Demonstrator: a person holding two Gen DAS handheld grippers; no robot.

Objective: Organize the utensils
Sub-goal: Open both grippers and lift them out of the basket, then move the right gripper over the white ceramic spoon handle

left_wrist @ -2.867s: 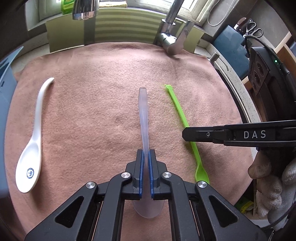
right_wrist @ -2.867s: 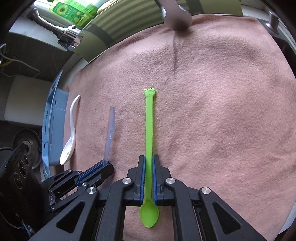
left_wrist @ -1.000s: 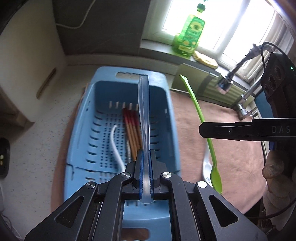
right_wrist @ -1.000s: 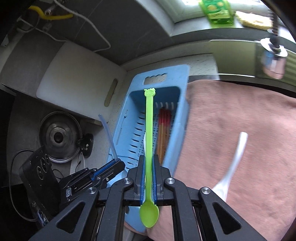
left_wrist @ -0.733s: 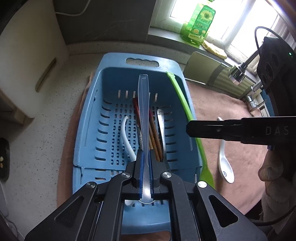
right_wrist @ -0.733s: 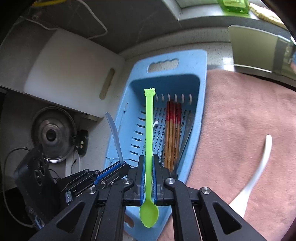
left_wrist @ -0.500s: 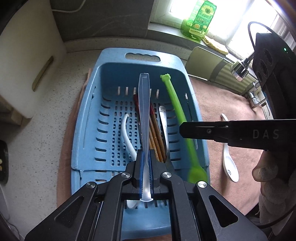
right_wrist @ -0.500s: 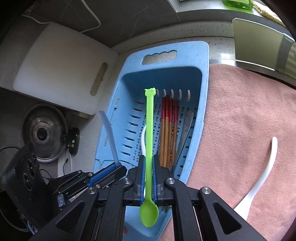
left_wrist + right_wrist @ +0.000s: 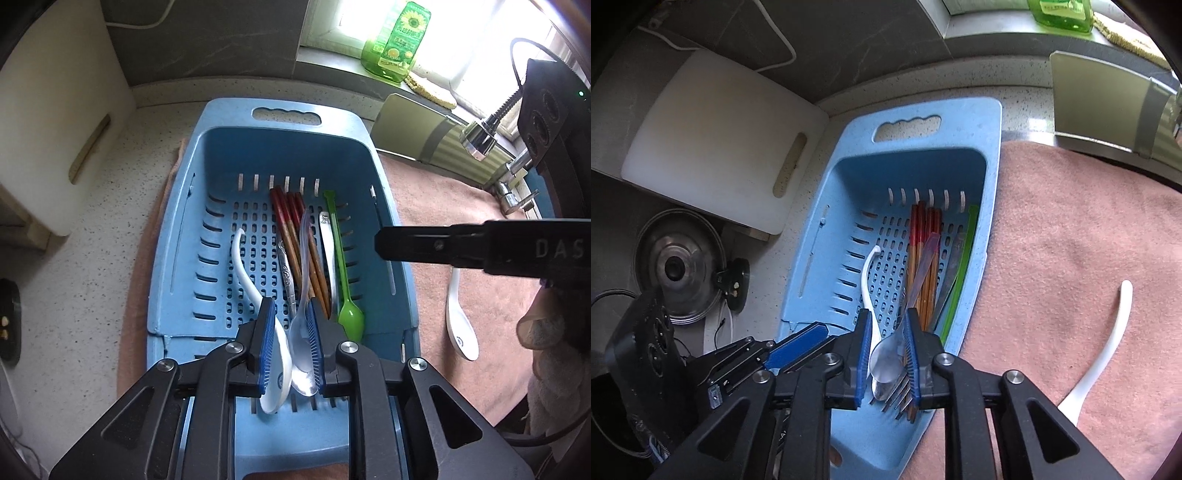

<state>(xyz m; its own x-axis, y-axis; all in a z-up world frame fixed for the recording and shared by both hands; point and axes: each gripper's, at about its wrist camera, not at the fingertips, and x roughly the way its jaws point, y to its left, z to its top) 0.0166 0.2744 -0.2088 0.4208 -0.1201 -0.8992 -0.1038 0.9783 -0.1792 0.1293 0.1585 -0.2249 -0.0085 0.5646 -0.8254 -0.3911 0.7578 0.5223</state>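
basket [image 9: 229, 155] at frame centre in the left wrist view, on a cloth [image 9: 461, 229] that spreads to its right. in the basket, left to right: curved spoon [image 9: 242, 266], chopsticks [image 9: 295, 229], clear spoon [image 9: 303, 258] lying over them, metal spoon [image 9: 327, 236], long thin spoon [image 9: 341, 258]. another spoon [image 9: 458, 314] on the cloth, lower right. cutting board [image 9: 55, 122] far left. bottle [image 9: 397, 40] top right.

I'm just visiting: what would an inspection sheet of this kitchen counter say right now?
Surface: speckled counter, pink towel.
Job's things: blue basket holds chopsticks, green spoon, clear spoon, white spoon; another white spoon lies on the towel.
Clutter: nothing seen.
Grippers: left gripper and right gripper jaws just opening, gripping nothing.
Cables: white cord.
Surroundings: cutting board, green bottle.
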